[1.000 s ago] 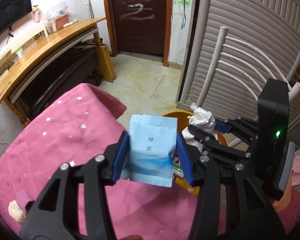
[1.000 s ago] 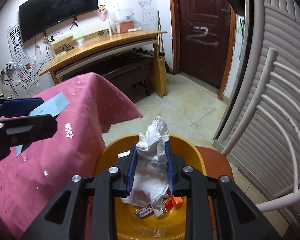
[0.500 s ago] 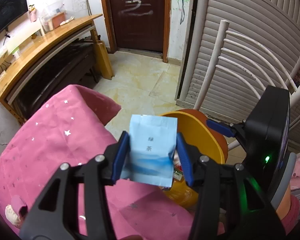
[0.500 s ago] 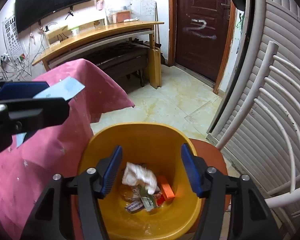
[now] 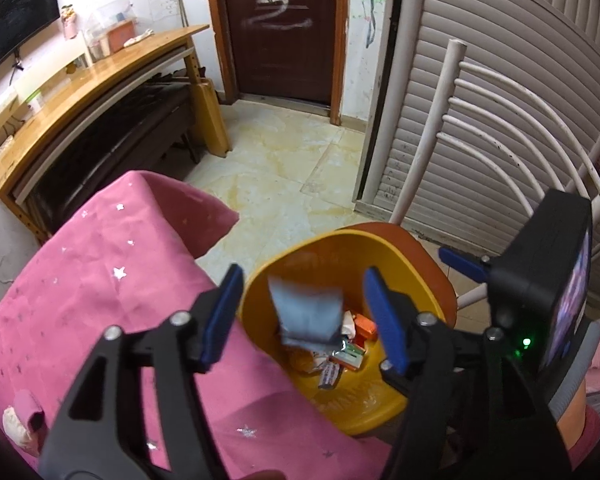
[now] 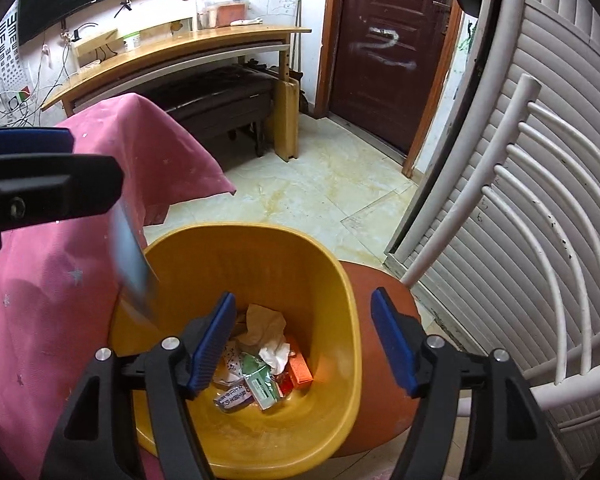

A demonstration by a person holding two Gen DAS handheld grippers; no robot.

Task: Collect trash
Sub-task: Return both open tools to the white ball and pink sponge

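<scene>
Yellow plastic bin (image 6: 340,280) is kept on an orange chair seat (image 6: 384,360) just beside the pink-covered table (image 5: 100,300), probably so trash can be dropped in from the edge. The left gripper (image 5: 304,316) is held over the bin w/ jaws just opened; the pale blue packet (image 5: 308,312) is seen blurred between them, touched by no pad, apparently falling in. The right gripper (image 6: 304,344) is also spread, jaws just opened, nothing held. Inside the bin: crumpled tissue (image 6: 274,350), brown paper, small wrappers, an orange box (image 6: 300,368).
</scene>
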